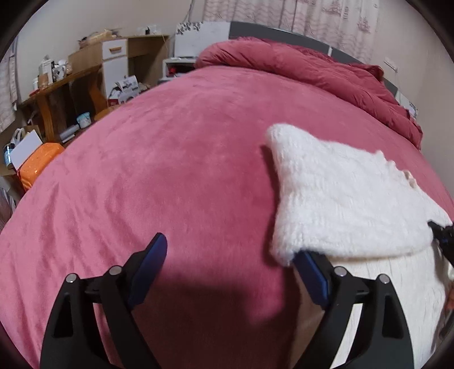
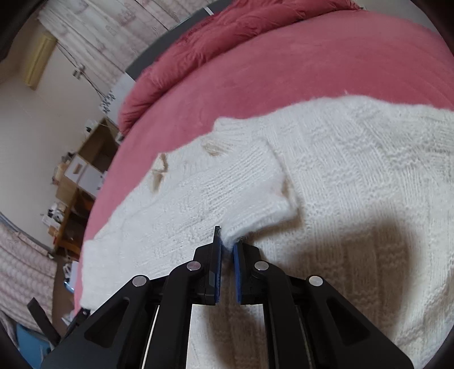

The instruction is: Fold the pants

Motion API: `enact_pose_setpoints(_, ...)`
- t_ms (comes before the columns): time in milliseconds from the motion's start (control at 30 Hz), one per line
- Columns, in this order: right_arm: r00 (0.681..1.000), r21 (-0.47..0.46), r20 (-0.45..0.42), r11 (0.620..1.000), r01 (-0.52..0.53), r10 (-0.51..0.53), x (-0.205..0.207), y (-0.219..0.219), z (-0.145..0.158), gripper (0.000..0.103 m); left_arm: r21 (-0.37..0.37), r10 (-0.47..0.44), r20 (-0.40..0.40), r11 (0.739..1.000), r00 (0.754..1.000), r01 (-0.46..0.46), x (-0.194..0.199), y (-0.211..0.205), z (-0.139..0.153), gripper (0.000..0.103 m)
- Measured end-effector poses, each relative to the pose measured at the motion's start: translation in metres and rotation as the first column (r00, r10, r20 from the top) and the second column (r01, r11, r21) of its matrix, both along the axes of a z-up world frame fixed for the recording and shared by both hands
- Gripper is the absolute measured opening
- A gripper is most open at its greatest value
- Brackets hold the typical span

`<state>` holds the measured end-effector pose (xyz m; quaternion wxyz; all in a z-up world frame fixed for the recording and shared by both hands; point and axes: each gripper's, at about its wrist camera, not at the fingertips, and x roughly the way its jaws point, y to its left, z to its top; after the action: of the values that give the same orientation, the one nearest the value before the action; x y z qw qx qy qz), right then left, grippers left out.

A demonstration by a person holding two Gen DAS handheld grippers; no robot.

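A white knitted garment point(image 1: 349, 198) lies on the right side of a pink bed cover point(image 1: 170, 170), with one fluffy part folded over the rest. My left gripper point(image 1: 229, 249) is open and wide, low over the cover at the garment's left edge. Its right finger point(image 1: 315, 278) has its tip tucked under the folded part's corner, while its left finger point(image 1: 150, 264) is over bare cover. In the right wrist view my right gripper point(image 2: 227, 241) is shut on an edge of the garment point(image 2: 354, 176), pinching a fold of knit between its blue pads. It also shows at the right edge of the left wrist view as a dark shape point(image 1: 442, 238).
A bunched red duvet point(image 1: 312, 71) lies along the head of the bed against a dark headboard point(image 1: 255, 31). Left of the bed stand a cluttered wooden desk point(image 1: 71, 79), a white drawer unit point(image 1: 115, 65) and an orange box point(image 1: 39, 161). Curtains point(image 1: 298, 14) hang behind.
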<state>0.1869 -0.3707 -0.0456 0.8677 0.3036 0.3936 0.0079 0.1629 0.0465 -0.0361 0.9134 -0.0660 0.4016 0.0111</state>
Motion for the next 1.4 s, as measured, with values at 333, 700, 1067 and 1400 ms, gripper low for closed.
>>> enact_pose_setpoints(333, 0.993, 0.117, 0.039, 0.987, 0.107, -0.113, -0.026, -0.028, 0.008, 0.042, -0.227, 0.097, 0.153, 0.972, 0.983, -0.061, -0.023, 0.031, 0.050, 0.086)
enact_pose_setpoints(700, 0.997, 0.022, 0.074, 0.999, 0.037, -0.038, 0.001, -0.009, 0.017, 0.008, -0.261, 0.003, -0.038, 0.965, 0.999, -0.013, 0.061, -0.008, 0.014, 0.010)
enact_pose_setpoints(1067, 0.998, 0.017, 0.012, 0.998, 0.055, -0.055, 0.007, -0.015, 0.010, 0.017, -0.103, 0.067, 0.055, 0.993, 0.996, -0.061, 0.031, 0.004, 0.008, 0.025)
enact_pose_setpoints(1400, 0.963, -0.184, 0.233, 0.966, 0.180, -0.135, -0.055, -0.044, 0.070, 0.052, -0.070, -0.113, 0.305, 0.988, 0.946, 0.140, -0.034, -0.059, 0.050, 0.087)
